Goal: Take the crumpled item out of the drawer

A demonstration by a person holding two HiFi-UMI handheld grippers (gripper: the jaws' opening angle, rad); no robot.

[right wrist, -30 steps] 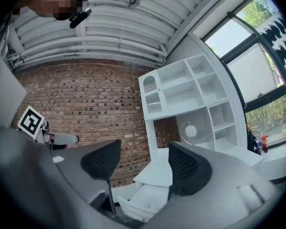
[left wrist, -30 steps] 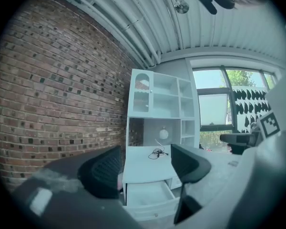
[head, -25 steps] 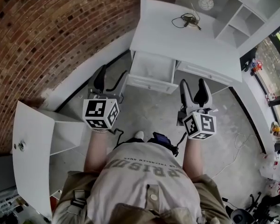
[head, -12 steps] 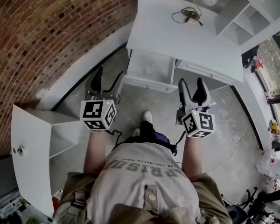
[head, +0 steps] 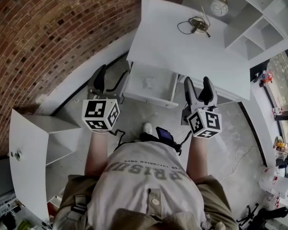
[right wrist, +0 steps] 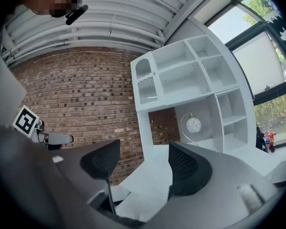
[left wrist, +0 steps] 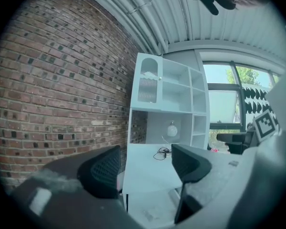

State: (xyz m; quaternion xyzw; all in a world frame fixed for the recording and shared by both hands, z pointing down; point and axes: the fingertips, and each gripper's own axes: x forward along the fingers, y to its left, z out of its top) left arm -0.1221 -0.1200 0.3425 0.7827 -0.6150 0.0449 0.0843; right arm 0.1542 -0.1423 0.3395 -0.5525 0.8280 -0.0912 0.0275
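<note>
Left gripper (head: 109, 80): jaws stand wide apart, with nothing between the pads.
Right gripper (head: 198, 89): jaws stand wide apart, also empty.
Drawer (head: 149, 98): pulled open under the desk (head: 182, 47), ahead of both pairs of jaws and between them.
Crumpled item (head: 147, 82): a small pale lump on the drawer floor. It lies ahead and to the right of the left jaws, ahead and to the left of the right jaws, and touches neither.
Item's long axis: too small and faint to tell, and no pointing direction can be made out.

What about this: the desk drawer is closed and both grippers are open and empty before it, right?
No, the head view shows the drawer pulled open. The left gripper and right gripper are open and empty before it.
</note>
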